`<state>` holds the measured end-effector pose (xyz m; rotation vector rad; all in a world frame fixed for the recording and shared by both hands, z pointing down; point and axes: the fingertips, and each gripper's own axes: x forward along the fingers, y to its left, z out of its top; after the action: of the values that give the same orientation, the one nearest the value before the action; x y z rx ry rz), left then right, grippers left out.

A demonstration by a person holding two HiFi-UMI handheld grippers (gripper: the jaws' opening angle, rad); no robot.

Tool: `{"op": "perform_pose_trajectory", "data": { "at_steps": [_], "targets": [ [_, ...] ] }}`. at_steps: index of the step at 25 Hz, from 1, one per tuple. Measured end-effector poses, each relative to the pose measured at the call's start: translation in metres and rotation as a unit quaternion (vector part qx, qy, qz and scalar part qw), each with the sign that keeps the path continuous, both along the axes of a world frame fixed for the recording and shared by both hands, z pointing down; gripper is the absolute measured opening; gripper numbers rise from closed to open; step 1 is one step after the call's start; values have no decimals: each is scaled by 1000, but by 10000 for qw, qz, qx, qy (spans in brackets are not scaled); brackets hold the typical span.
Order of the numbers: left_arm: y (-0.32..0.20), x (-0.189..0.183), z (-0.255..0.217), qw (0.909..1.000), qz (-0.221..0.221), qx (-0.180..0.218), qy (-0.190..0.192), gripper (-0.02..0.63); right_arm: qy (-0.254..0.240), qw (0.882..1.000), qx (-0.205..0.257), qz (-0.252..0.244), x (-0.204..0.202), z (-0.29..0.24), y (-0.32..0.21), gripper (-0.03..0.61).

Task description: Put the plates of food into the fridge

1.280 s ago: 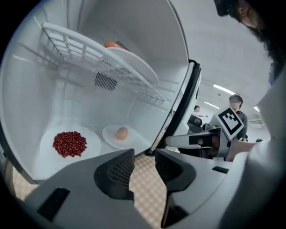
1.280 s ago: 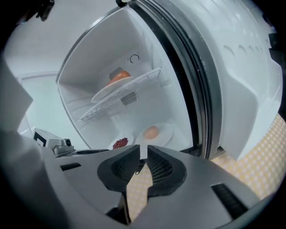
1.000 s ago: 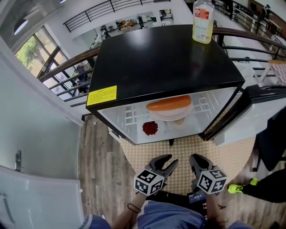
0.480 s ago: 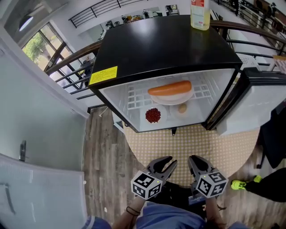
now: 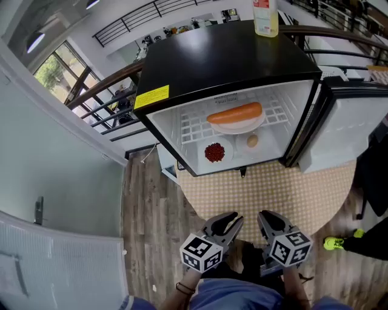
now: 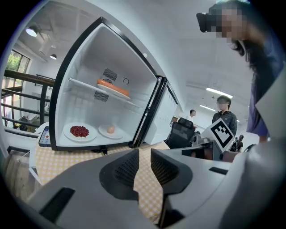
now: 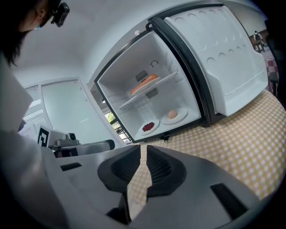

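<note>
My left gripper (image 6: 144, 154) has just been closing. It is a little open, with nothing in it. My right gripper (image 7: 144, 152) shows only a thin gap and is empty too. The fridge (image 5: 230, 54) holds the orange food plate (image 5: 237, 127) on its shelf. The red food plate (image 5: 214, 152) and the round food plate (image 5: 252, 141) sit on its bottom. Only the head view shows the bottle (image 5: 265, 18) on top.

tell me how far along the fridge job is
Done: three plates sit in the fridge, the sausage plate on the shelf, the red-food plate and pale-food plate on its floor. In hand: nothing; left claw, jaws just closing on nothing, and right claw are empty. Left: no other plate shows; the door stands open.
</note>
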<state>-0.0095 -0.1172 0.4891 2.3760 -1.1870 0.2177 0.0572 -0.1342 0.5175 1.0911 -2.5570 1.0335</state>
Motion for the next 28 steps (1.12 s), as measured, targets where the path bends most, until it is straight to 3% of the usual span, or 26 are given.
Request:
{"op": "perform_pose_trajectory", "data": {
  "at_steps": [4, 9, 17, 28],
  "targets": [
    [22, -12, -15, 9996, 128, 227, 138, 91, 73, 9999, 52, 96, -9, -3, 18, 54],
    [79, -58, -24, 9984, 305, 438, -192, 91, -78, 9992, 112, 381, -42, -16, 66, 54],
    [176, -141, -11, 9990, 183, 345, -231, 91, -166, 9982, 140, 553, -99, -16, 165, 54],
    [247, -146, -23, 9966, 555, 604, -8, 91, -45, 9960, 383, 804, -107, -27, 242, 54]
  ]
}}
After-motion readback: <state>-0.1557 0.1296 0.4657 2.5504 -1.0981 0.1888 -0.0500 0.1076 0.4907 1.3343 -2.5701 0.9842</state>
